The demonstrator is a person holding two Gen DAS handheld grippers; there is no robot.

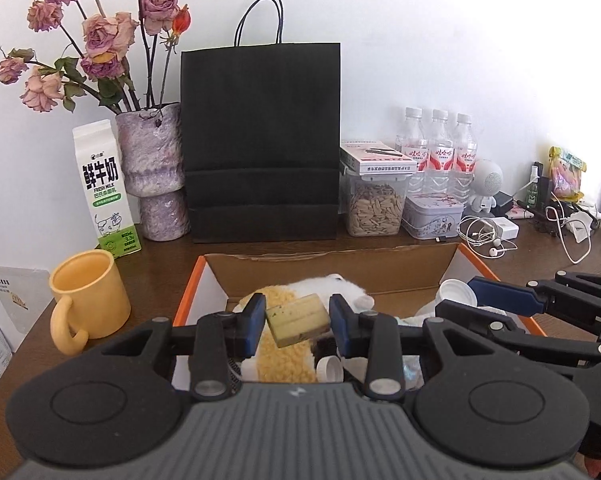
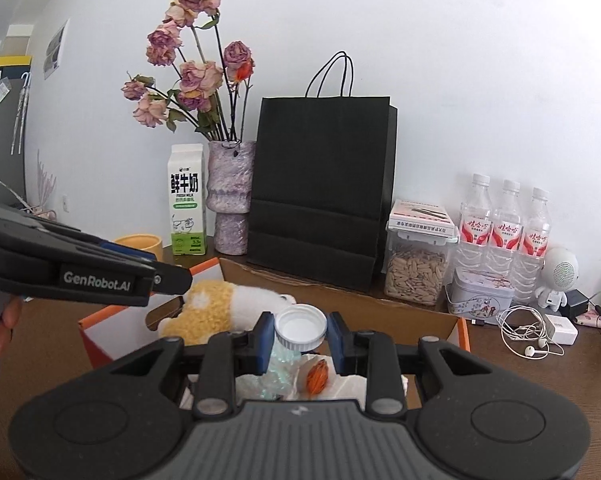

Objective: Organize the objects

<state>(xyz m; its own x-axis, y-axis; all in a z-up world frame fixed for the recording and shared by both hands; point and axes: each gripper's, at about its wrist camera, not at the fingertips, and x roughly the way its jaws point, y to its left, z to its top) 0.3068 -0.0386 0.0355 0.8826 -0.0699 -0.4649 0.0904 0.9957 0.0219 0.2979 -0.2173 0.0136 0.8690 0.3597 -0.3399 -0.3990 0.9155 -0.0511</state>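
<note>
My left gripper (image 1: 297,318) is shut on a small yellowish wooden block (image 1: 297,319) and holds it above an open cardboard box (image 1: 324,268) with orange edges. My right gripper (image 2: 300,330) is shut on a white plastic cap (image 2: 300,326) over the same box (image 2: 380,300). Inside the box lie a yellow and white plush toy (image 2: 216,308), white paper, an orange object (image 2: 318,374) and another white cap (image 1: 329,369). The right gripper also shows at the right of the left wrist view (image 1: 500,296), holding the cap (image 1: 456,293).
On the brown desk behind the box stand a black paper bag (image 1: 260,140), a vase of dried roses (image 1: 156,176), a milk carton (image 1: 104,188), a yellow mug (image 1: 86,296), a seed jar (image 1: 374,200), a tin (image 1: 432,216), three water bottles (image 1: 440,148), earphones and chargers (image 1: 488,236).
</note>
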